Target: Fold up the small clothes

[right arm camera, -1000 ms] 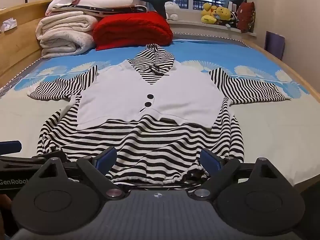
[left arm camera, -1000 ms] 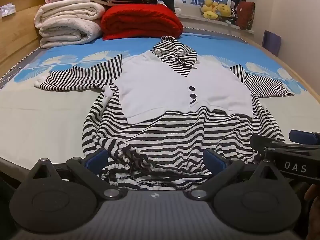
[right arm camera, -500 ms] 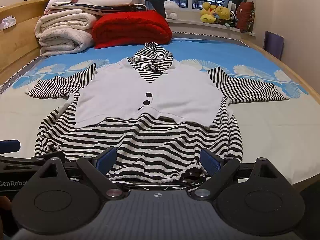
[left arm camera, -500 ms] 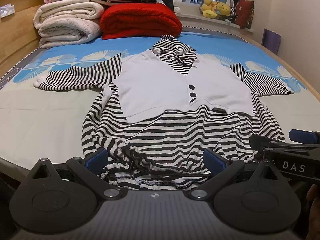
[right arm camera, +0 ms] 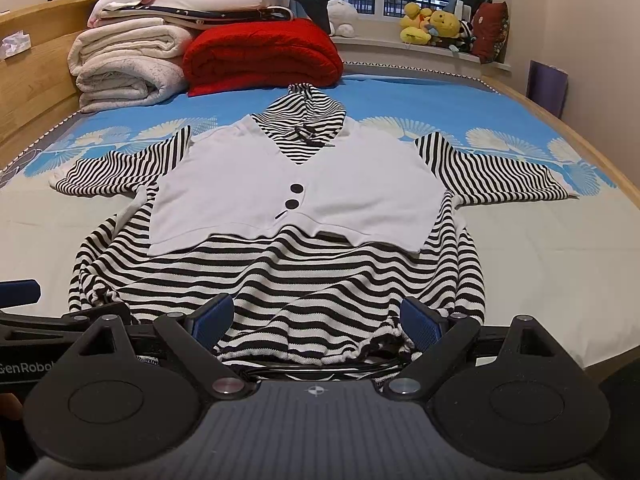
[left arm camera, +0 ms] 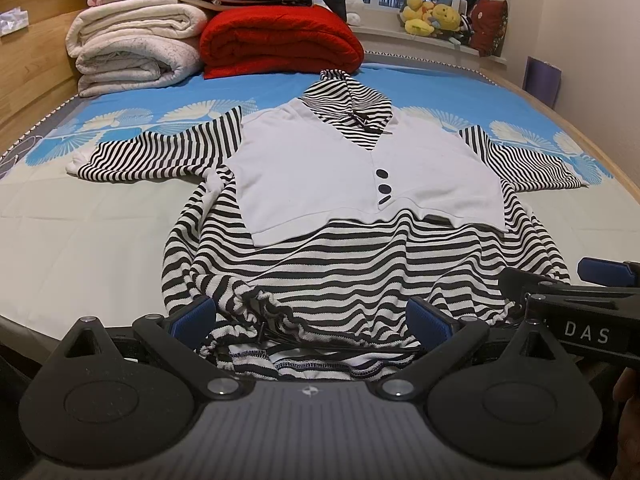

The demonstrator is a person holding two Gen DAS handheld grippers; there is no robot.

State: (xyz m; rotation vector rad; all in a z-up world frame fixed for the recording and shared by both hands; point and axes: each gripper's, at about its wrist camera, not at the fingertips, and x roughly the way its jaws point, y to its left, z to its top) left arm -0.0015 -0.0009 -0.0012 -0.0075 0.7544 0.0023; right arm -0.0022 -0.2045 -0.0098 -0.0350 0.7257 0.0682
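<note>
The black-and-white striped hooded top with a white vest panel and dark buttons (left arm camera: 360, 184) lies face up, spread flat on the bed with the blue fan-patterned sheet (left arm camera: 120, 216), its hood pointing to the far end, its sleeves out to left and right, and its gathered drawstring hem (left arm camera: 304, 344) at the near edge. The left tool (left arm camera: 312, 320) hangs over the near left part of the hem with its blue-padded fingers wide apart, clamped on nothing; the right tool (right arm camera: 316, 320) does the same over the near right part, also apart and empty. Folded white blankets (left arm camera: 132, 48) and a red quilted blanket (left arm camera: 280, 40) are stacked well beyond the hood. Folding looks not yet begun: this seems the setting-up for the first fold. The next move probably calls for each tool to drop onto the hem, pinch both layers, and carry it toward the hood evenly, so the bunched drawstring does not drag the fabric askew.
</note>
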